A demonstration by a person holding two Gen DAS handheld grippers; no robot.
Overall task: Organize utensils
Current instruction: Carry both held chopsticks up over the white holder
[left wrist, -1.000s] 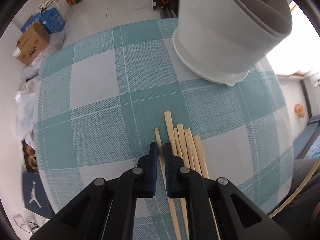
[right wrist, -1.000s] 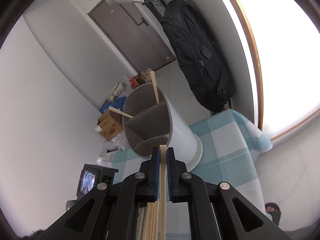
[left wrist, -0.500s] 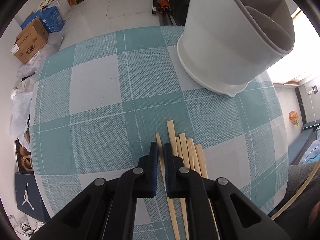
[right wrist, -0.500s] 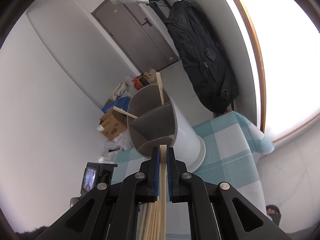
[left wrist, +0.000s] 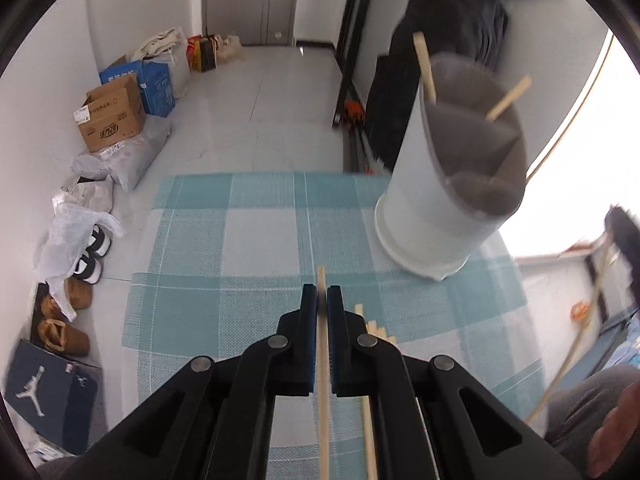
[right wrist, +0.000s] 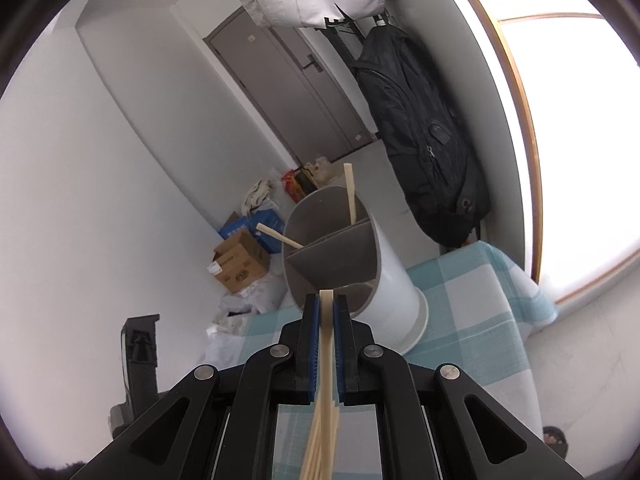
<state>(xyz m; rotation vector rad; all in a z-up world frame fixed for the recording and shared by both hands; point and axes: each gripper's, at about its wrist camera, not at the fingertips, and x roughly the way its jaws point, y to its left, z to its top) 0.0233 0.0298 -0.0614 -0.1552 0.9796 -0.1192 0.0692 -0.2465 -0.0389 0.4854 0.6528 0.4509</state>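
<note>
The checked tablecloth [left wrist: 224, 240] lies bare ahead and to the left of the left gripper [left wrist: 322, 300] — open room there. To the right the tall white divided holder [left wrist: 436, 208] blocks the way, two sticks [left wrist: 424, 66] jutting from its far compartments — its near compartment stands clear.

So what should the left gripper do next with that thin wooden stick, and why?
Probably carry it up and over to the white divided holder. The left gripper is shut on one thin wooden stick, two sticks already stand in the holder, and more lie on the checked cloth.
</note>
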